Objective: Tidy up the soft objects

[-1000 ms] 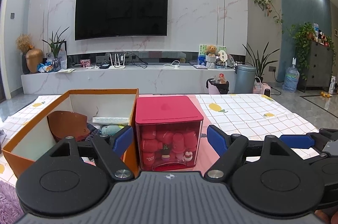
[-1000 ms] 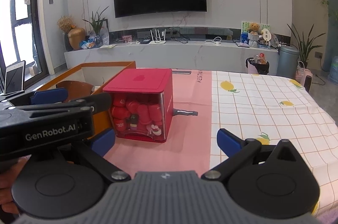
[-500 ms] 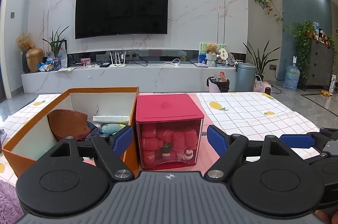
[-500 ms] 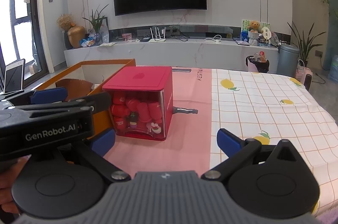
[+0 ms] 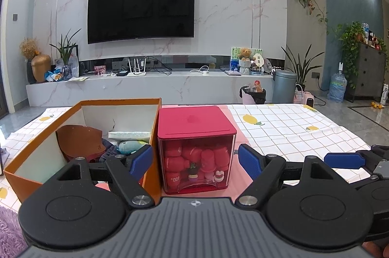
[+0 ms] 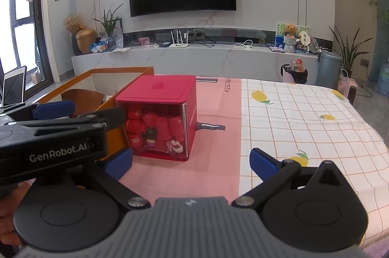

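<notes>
Left wrist view: both my grippers wide open, gripping nothing, red box dead ahead.
"GenRobot.AI" reads on my left gripper (image 6: 82, 133); "400" shows on red pieces inside the red-lidded clear box (image 5: 197, 148), which sits against the orange cardboard box (image 5: 80, 136) holding a teal plush (image 5: 131, 144). My left gripper (image 5: 195, 160) frames the red box; my right gripper (image 6: 190, 160) hovers over open pink tablecloth (image 6: 218, 107), checked lemon cloth (image 6: 304, 116) free to its right.

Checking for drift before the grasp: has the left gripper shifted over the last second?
Yes, slightly. In the left wrist view the red box sits a little lower against the left gripper than before, suggesting a small upward tilt or rise.
</notes>
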`<state>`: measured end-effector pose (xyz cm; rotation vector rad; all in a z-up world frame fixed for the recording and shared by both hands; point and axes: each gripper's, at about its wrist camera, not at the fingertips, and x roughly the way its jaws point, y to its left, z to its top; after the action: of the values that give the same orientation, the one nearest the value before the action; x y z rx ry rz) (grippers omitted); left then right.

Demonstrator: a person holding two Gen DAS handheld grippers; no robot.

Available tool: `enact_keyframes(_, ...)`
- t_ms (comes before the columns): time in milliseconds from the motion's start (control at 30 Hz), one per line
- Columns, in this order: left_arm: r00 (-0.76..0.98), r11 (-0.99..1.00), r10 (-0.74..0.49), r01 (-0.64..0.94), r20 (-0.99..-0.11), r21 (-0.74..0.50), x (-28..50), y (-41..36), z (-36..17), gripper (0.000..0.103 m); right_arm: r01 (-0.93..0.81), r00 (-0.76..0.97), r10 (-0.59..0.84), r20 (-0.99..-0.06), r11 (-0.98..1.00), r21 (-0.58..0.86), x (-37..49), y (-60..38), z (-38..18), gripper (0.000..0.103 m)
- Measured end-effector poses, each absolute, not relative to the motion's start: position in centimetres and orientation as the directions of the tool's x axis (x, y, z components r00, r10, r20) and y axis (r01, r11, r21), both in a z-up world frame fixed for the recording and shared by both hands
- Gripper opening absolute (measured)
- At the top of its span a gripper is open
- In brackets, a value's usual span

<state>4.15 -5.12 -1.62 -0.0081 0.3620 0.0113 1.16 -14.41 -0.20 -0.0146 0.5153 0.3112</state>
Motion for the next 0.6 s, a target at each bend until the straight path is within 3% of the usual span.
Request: enact_keyframes(600, 0.931, 1.000, 0.025, -0.023, -0.363, 0.010, 4.15, -5.29, -2.04, 0.093, -0.291, 0.819, 0.278, -0.502, 0.955, 0.054, 1.31, -14.11, -0.36, 0.100)
